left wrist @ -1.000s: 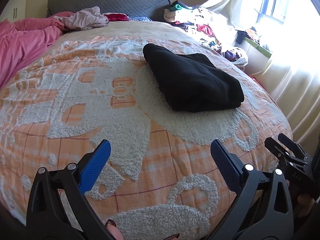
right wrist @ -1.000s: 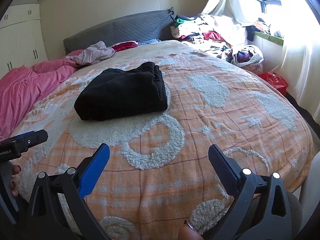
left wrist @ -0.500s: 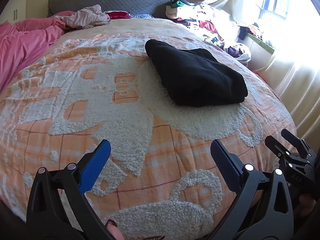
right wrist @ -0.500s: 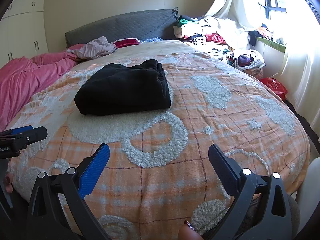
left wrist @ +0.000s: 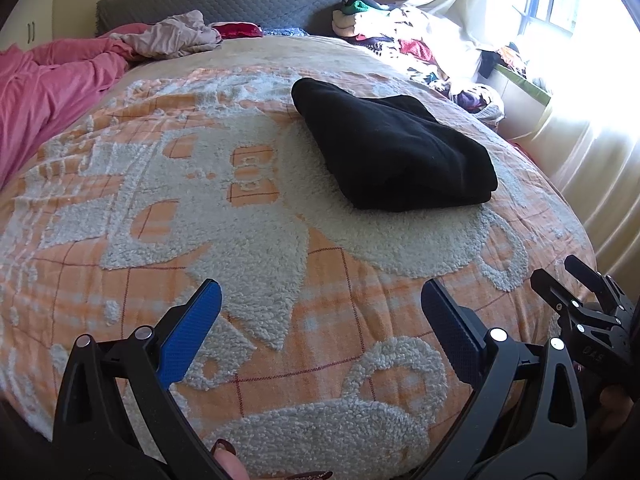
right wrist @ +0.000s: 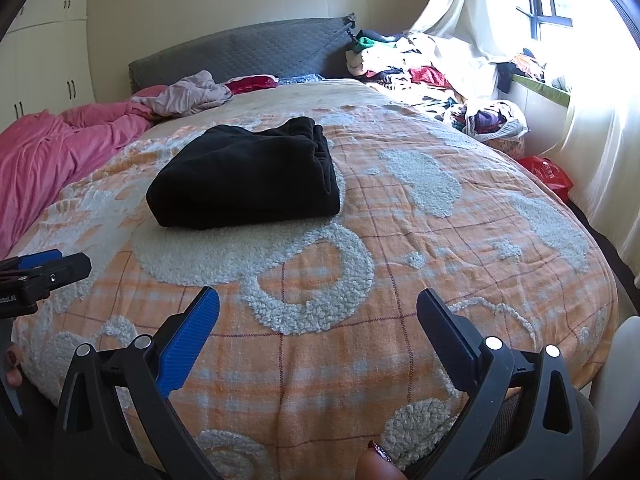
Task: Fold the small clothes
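A black garment lies folded into a thick rectangle on the orange-and-white bedspread, toward the middle of the bed. My left gripper hovers over the near end of the bed, open and empty, well short of the garment. My right gripper is also open with nothing between its fingers, near the foot edge. The right gripper shows at the lower right of the left wrist view; the left gripper pokes in at the left of the right wrist view.
A pink duvet is bunched along the left side. Loose clothes lie by the grey headboard. A heap of laundry and a basket fill the right, near the curtained window. A red bag sits on the floor.
Both grippers have drawn back and lifted slightly, so the bed's foot edge shows more. The black garment has not moved, and both grippers stayed open.
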